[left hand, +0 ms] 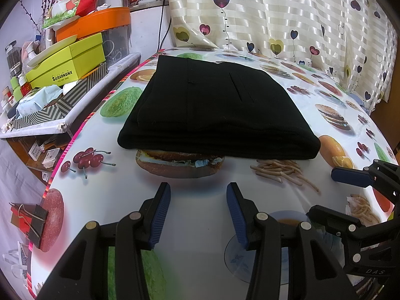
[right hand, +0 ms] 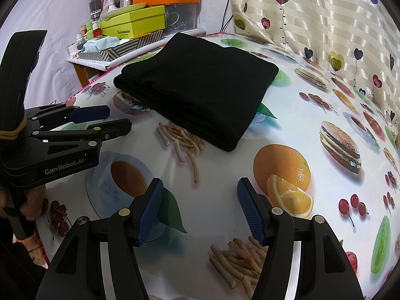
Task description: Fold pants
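The black pants (left hand: 217, 110) lie folded into a thick rectangular stack on the food-print tablecloth (left hand: 200, 200), also seen in the right wrist view as the black pants (right hand: 200, 85). My left gripper (left hand: 198, 190) hovers open over the cloth just short of the stack's near edge, nothing between its blue pads. My right gripper (right hand: 198, 185) is open too, empty, nearer the table's front and to the right of the stack. The left gripper (right hand: 117, 118) shows from the side in the right wrist view, and the right gripper (left hand: 322, 191) at the right edge of the left wrist view.
A side shelf (left hand: 70, 115) left of the table carries a lime box (left hand: 67, 62), an orange box (left hand: 95, 23), jars and clutter. A heart-print curtain (left hand: 287, 17) hangs behind the table. A binder clip (left hand: 32, 221) grips the cloth's left edge. A hand (right hand: 30, 200) holds the left gripper's handle.
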